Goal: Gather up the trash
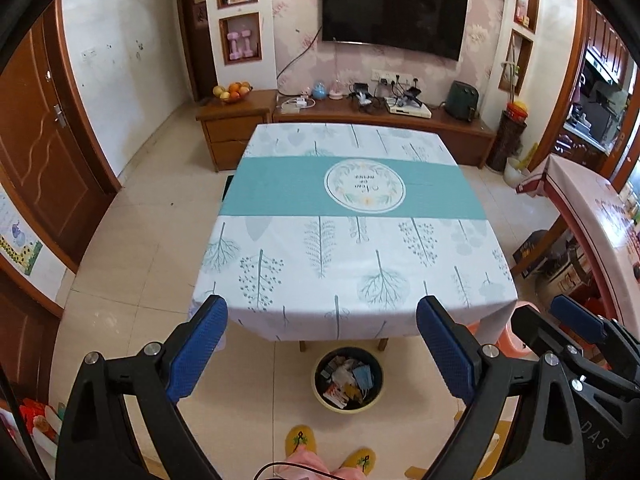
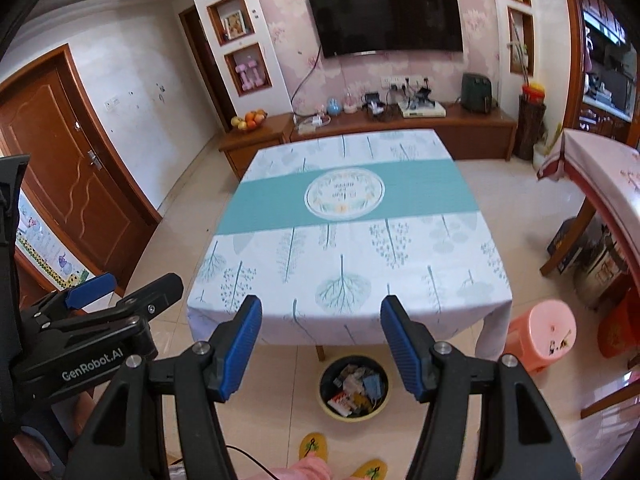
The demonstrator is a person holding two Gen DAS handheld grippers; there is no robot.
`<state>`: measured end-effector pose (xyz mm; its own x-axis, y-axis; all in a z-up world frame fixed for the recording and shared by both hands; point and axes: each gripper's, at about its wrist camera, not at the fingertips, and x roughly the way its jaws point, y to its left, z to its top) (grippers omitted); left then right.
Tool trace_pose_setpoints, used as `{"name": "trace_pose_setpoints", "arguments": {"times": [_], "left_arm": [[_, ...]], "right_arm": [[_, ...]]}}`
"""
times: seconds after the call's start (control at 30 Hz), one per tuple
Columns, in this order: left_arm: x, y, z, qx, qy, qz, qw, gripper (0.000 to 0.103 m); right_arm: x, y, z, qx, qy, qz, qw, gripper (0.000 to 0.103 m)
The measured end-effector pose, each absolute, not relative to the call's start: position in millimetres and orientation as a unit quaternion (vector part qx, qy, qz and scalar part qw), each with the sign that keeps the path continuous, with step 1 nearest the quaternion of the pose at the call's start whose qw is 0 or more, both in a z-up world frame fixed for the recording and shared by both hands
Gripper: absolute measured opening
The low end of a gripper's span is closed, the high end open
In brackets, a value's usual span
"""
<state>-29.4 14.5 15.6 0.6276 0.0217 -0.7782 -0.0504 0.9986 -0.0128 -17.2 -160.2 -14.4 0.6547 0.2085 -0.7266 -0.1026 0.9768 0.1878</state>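
My left gripper (image 1: 322, 320) stands wide open with nothing between its blue pads, and my right gripper (image 2: 321, 322) is spread nearly as wide, also empty. Both tilt down over the near edge of the table (image 1: 360, 240), side by side, so each camera catches the other tool at its margin. I judge they are held high and clear because no work is left on the cloth: I count no scraps on it.

The trash (image 1: 349, 376) lies in one round bin (image 1: 320, 390) on the floor just below the table's near edge, between me and the table, an easy drop from the edge. It is a mixed heap of wrappers and paper; I cannot count the pieces. Two yellow slippers (image 1: 301, 438) show at the bottom, and one pink stool (image 2: 540, 330) stands to the right of the table.
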Motion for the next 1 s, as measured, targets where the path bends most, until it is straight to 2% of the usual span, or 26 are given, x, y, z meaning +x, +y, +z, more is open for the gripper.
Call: {"name": "trace_pose_setpoints", "arguments": {"times": [1.0], "left_arm": [[-35.7, 15.9, 28.5, 0.001, 0.411, 0.015, 0.912, 0.094]], "right_arm": [[-26.7, -154.0, 1.4, 0.062, 0.387, 0.076, 0.917, 0.062]]}}
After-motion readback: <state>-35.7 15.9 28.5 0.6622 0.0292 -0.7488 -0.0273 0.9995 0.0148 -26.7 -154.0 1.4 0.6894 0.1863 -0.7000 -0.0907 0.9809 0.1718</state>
